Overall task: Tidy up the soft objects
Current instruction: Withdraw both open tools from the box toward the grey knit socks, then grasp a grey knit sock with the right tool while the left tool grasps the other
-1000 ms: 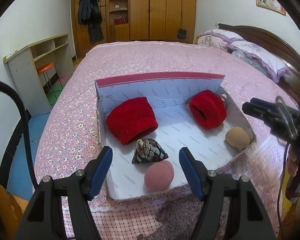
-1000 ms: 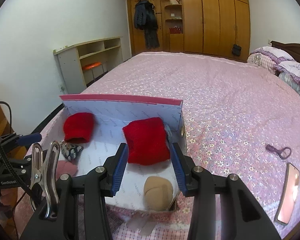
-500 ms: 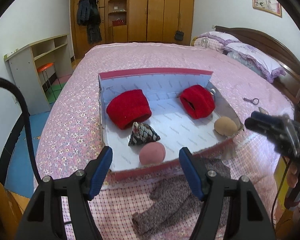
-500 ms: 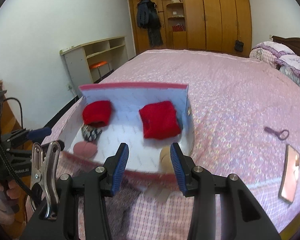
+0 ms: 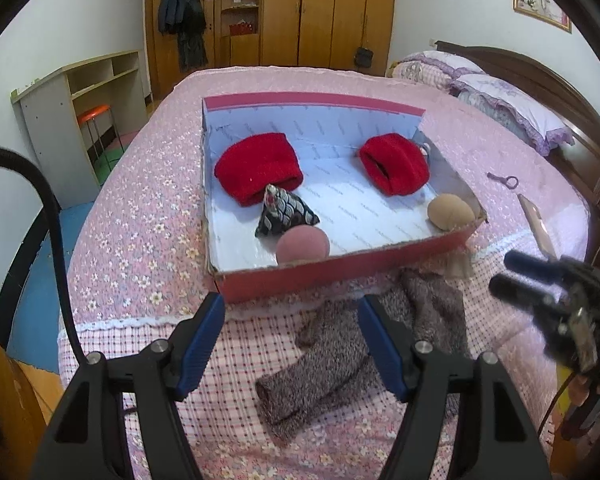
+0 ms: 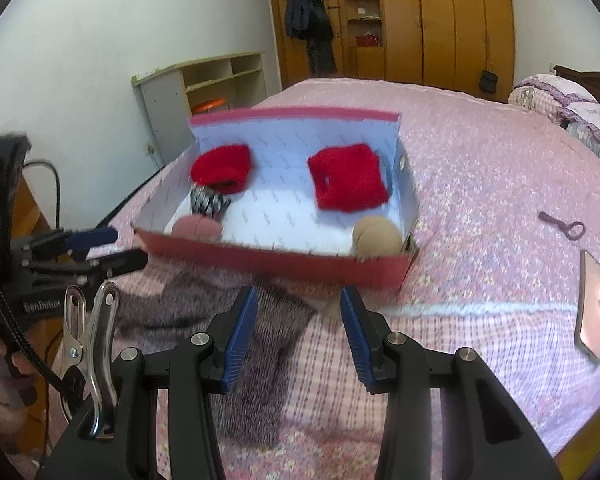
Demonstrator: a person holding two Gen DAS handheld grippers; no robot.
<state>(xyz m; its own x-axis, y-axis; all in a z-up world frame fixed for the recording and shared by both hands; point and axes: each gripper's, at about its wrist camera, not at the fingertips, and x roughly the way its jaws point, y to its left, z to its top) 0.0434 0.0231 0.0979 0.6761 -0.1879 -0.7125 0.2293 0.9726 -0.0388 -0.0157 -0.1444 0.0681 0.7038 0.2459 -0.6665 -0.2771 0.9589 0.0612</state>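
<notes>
Both tools have drawn back from the box [image 5: 340, 276] toward the near edge of the bed [image 5: 140, 216]: a second ago each view was filled by the box interior, whereas the near red wall and the bedspread in front of it are now in view. The retreat has uncovered a grey knitted garment [image 5: 340, 368] lying crumpled on the bed just outside the box, at 6 o'clock from it, with a small beige cloth [image 5: 456, 264] beside the box's near right corner. The left tool [image 5: 292, 344] is open and empty, its blue pads standing over the garment without touching it. The right tool [image 6: 298, 336] is likewise open and empty, hovering above the same garment; it appears in the left view at 3 o'clock. Inside the box lie two red knitted pieces [image 5: 260, 172] toward 12 o'clock, a patterned pouch [image 5: 286, 216] touching the left one, a pink ball [image 5: 302, 246] against the near wall, and a tan ball [image 5: 450, 212] at the right corner. A phone [image 6: 590, 304] and a hair tie [image 6: 562, 226] lie on the bed at 3 o'clock of the box. The pull-back suggests that these five items are settled and that the garment outside is the next soft object to be taken up, probably with both tools.
</notes>
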